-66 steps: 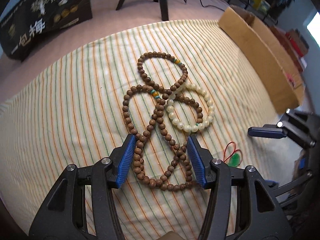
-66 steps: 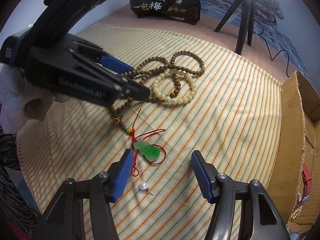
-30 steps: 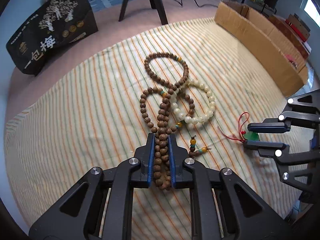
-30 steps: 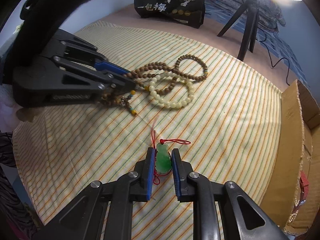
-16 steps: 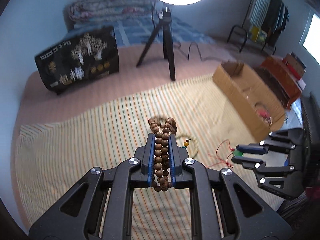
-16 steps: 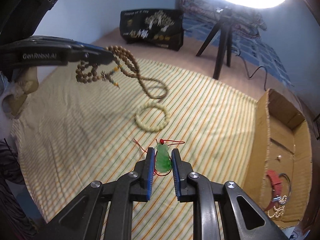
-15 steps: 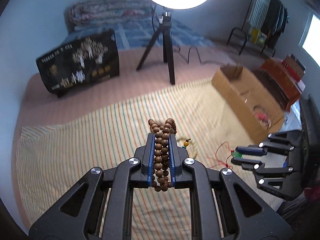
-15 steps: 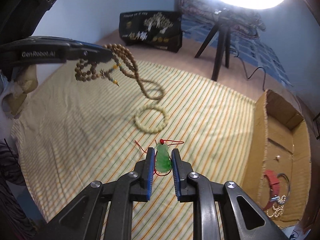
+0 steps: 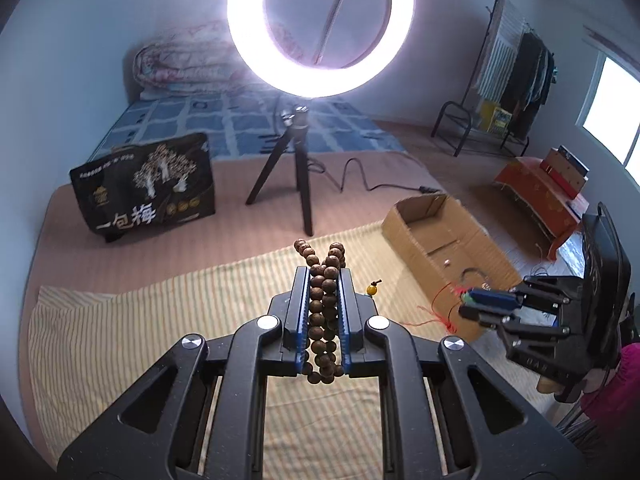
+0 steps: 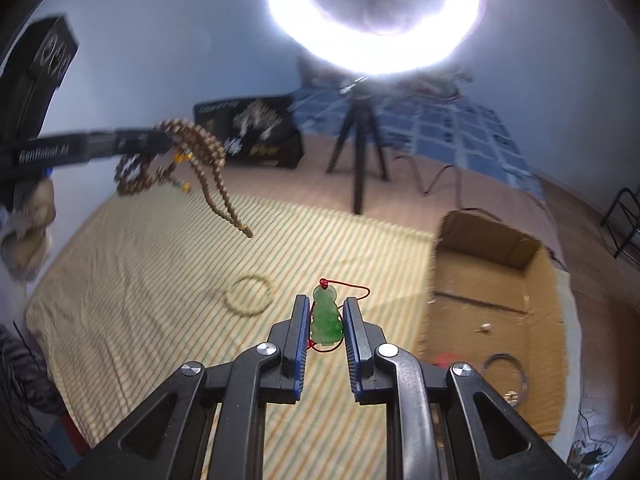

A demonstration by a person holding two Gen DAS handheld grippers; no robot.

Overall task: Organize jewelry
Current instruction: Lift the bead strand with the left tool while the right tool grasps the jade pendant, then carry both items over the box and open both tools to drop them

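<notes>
Brown wooden beads fill the gap between the blue pads of our left tongs (image 9: 324, 292), which are closed tight on the wooden bead necklace (image 9: 322, 312). Several strands are bunched between the pads, with loops sticking out past the tips and a small orange bead (image 9: 372, 289) showing just to the right. From the right wrist view the same necklace (image 10: 208, 160) hangs in the air from the left tongs (image 10: 156, 142), one long loop dangling down above the striped cloth (image 10: 160, 280) without touching it, though that part of the picture is blurred.

Our right tongs (image 10: 327, 320) are closed on the green jade pendant (image 10: 326, 316), which stands upright between the pads with its red cord (image 10: 352, 290) looping out at the top and to the right. In the left wrist view the right tongs (image 9: 476, 300) are off to the right, in front of the near end of the cardboard box (image 9: 440, 248), with the red cord (image 9: 436, 316) trailing down from them.

On the striped cloth a pale bead bracelet (image 10: 249, 294) lies alone, near the pendant but apart from it. The cardboard box (image 10: 500, 280) is open at the cloth's right edge; inside we see a thin dark ring (image 10: 502, 370), something red and a few small pieces that are too blurred to name.

Behind stand a tripod (image 9: 292, 176) carrying a lit ring light (image 9: 320, 24), and a black printed bag (image 9: 148, 188).
</notes>
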